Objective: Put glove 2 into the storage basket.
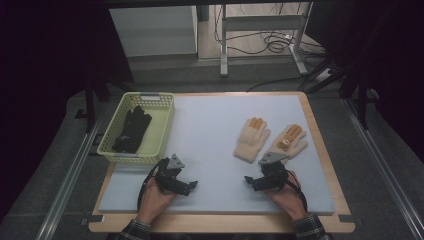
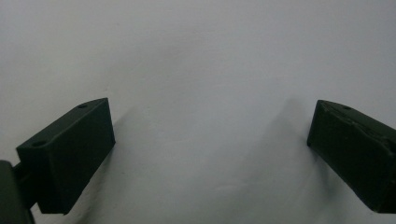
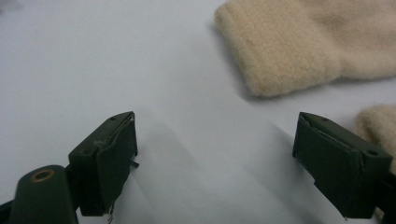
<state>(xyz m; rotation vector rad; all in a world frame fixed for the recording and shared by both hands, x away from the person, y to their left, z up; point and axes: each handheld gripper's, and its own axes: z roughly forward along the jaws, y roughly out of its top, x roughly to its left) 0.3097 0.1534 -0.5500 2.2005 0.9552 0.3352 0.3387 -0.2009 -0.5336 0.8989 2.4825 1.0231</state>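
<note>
Both grippers rest low on the pale foam mat near its front edge, each held in a hand. Left gripper has its jaws spread wide with bare mat between them. Right gripper is likewise spread and empty, just in front of two cream gloves lying side by side toward the mat's right edge. At the left edge a yellow basket holds black gloves.
</note>
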